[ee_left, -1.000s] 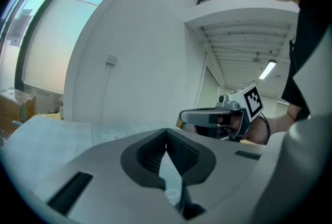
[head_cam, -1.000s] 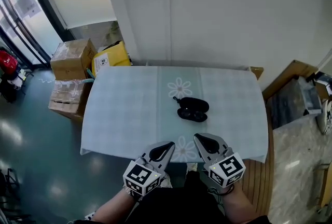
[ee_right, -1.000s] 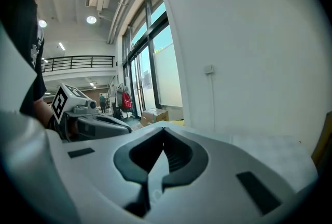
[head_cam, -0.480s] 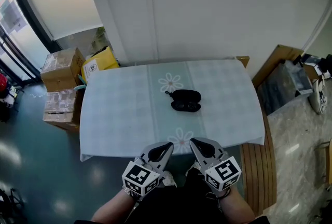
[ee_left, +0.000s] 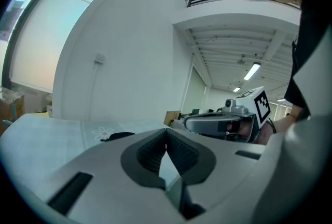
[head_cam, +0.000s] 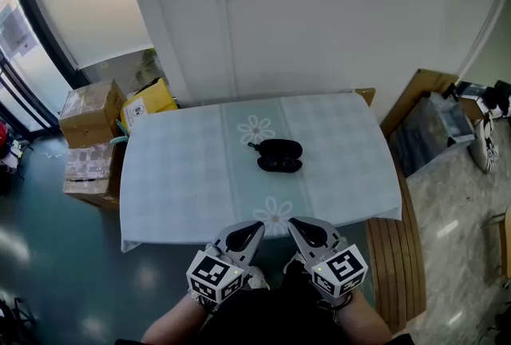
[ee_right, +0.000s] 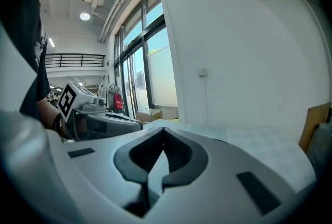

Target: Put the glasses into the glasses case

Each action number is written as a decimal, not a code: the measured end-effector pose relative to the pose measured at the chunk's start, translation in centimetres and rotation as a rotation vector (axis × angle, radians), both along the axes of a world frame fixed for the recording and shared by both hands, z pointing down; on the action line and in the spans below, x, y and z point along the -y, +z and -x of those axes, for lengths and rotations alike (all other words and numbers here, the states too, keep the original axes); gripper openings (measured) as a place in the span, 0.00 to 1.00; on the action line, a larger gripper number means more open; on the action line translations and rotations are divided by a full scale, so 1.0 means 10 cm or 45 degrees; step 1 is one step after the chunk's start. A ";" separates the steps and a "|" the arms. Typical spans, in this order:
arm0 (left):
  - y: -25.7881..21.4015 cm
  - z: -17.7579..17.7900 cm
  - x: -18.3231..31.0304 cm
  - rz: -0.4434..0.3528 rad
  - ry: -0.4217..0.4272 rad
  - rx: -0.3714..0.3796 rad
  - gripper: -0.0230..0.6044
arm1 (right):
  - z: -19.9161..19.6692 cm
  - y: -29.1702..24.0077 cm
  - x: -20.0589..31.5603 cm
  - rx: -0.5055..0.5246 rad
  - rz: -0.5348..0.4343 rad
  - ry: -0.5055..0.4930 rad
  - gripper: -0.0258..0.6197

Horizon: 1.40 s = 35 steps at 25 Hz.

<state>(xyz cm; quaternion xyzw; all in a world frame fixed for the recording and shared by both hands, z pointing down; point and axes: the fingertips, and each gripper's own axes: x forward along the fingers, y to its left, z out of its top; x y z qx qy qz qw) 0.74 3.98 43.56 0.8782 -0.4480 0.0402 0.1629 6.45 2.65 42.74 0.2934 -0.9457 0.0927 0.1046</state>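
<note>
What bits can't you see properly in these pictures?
- Head view: the black glasses and case are too small to tell apart, or whether the case is open.
- Left gripper view: the left gripper hides all but their top edge.
- Right gripper view: the right gripper hides them.

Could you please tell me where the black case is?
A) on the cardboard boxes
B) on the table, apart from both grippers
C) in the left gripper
B: the black case lies near the middle of the table, while the left gripper and right gripper are shut and empty by its near edge.
</note>
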 end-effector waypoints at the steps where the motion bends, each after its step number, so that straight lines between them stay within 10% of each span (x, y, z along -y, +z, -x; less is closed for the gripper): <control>1: 0.00 0.00 0.00 -0.001 0.000 0.000 0.08 | 0.00 -0.01 0.00 0.000 -0.002 -0.001 0.08; 35: 0.08 0.06 0.14 0.030 0.001 0.002 0.08 | 0.06 0.12 0.16 -0.014 0.041 -0.010 0.07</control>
